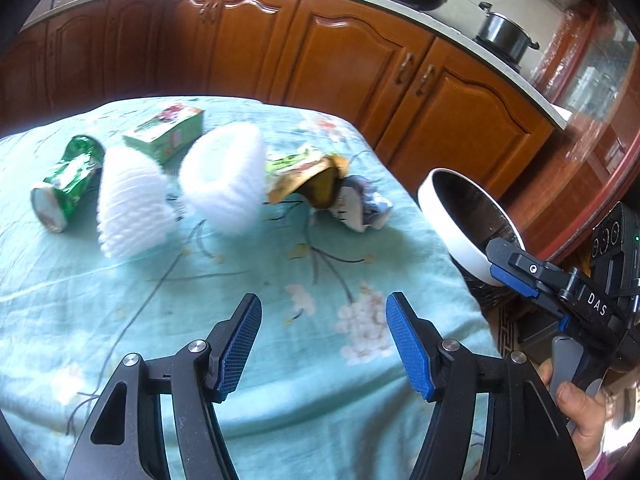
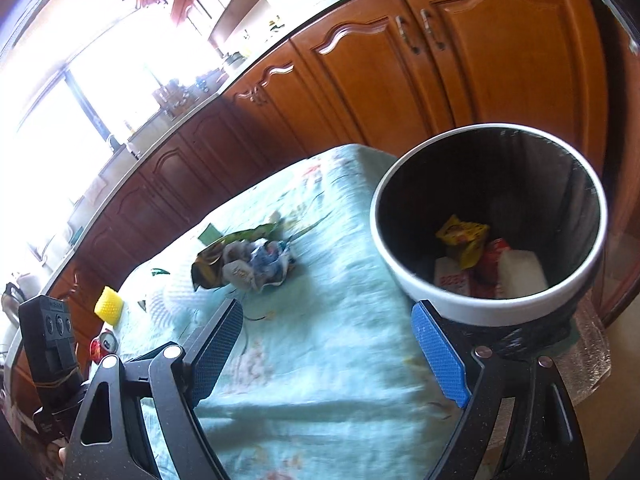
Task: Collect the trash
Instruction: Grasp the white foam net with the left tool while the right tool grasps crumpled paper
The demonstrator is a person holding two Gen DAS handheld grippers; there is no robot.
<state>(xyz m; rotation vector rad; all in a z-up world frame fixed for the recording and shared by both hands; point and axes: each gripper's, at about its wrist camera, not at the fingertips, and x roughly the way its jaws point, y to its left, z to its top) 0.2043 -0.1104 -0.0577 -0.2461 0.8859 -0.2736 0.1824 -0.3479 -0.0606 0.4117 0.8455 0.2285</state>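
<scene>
- Left gripper point(image 1: 322, 344): jaws parted, nothing between them; only bare tablecloth point(image 1: 248, 280) is seen under the pads.
- Right gripper point(image 2: 332, 350): jaws spread wide and empty, the right-hand pad just beside the bin point(image 2: 486, 308) wall, at the table's edge.
- Open cloth is left between both grippers and the trash; the table's right edge drops off beside the bin.
- Trash on the cloth, left wrist view: crushed green can point(image 1: 66, 184), two white foam nets point(image 1: 134, 208), green carton point(image 1: 166, 130), snack wrapper point(image 1: 308, 178), crumpled paper point(image 1: 362, 208).
- Bin contents are shown only in the right wrist view: yellow packet point(image 2: 464, 238), red and white pieces.
- A hand point(image 1: 580, 412) holding the right gripper is shown only in the left wrist view.
</scene>
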